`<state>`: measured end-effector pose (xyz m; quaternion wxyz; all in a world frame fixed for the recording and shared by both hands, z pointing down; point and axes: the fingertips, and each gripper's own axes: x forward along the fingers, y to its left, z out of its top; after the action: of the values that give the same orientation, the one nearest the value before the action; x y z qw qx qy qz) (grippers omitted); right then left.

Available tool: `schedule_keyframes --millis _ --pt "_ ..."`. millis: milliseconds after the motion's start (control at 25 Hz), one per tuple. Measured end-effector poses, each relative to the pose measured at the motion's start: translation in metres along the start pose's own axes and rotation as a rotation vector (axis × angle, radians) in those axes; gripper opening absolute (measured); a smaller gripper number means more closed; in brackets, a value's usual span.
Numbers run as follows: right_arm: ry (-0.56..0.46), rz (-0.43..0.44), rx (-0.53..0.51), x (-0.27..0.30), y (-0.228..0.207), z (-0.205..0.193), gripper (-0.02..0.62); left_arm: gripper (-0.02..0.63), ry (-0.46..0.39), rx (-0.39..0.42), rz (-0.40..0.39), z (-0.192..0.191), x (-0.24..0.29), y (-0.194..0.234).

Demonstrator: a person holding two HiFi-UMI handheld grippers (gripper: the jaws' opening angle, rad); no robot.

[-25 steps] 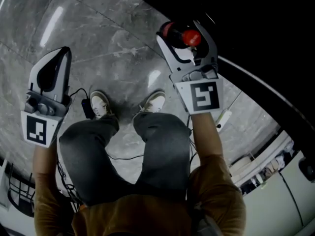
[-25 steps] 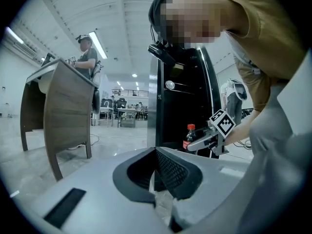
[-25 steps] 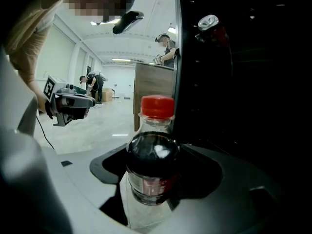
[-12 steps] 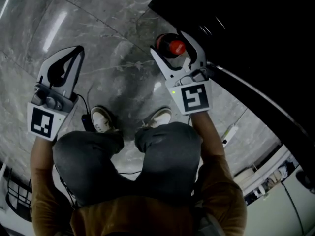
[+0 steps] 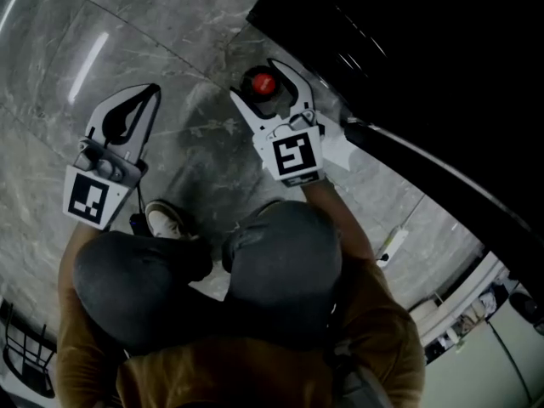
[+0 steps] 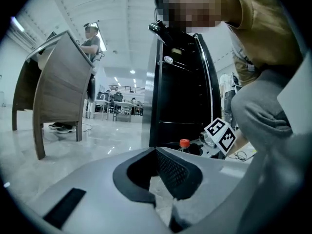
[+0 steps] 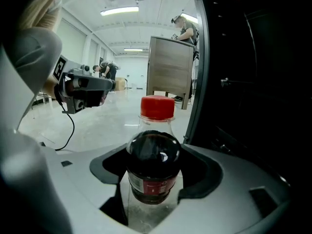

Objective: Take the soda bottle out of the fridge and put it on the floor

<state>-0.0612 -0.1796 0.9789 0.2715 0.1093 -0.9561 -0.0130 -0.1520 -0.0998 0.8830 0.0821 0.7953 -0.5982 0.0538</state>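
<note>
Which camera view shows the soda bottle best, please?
The right gripper view: the soda bottle fills the centre between the jaws, with red cap, dark drink and label clear. The head view shows mainly its cap from above; the left gripper view shows it small.

You stand on a glossy grey-veined stone floor (image 5: 170, 49). Clear plastic soda bottle with red cap (image 7: 153, 165): smooth, glinting. Tall black fridge (image 6: 180, 96): glossy casing. Brown wood-grain cabinet (image 6: 58, 77): matt.

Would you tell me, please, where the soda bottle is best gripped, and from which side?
Grip the round body at the label of the soda bottle, from the side, jaws level. It stands upright, and its neck under the red cap tapers, so a grip might slip there. The right hand-held gripper holds it that way.
</note>
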Motion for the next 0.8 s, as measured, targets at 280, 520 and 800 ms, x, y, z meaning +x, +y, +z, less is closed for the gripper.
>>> schedule_keyframes --millis 280,520,800 --pt "0.058 0.008 0.047 0.019 0.014 -0.035 0.301 0.002 0.082 0.004 -0.018 -0.015 -0.027 -0.014" --pt "0.055 -0.022 0.064 0.034 0.018 -0.04 0.302 0.002 0.125 0.007 0.028 -0.025 -0.056 -0.005" --pt "0.063 -0.053 0.06 0.04 0.021 -0.047 0.302 0.002 0.119 0.011 0.027 -0.023 -0.059 -0.006"
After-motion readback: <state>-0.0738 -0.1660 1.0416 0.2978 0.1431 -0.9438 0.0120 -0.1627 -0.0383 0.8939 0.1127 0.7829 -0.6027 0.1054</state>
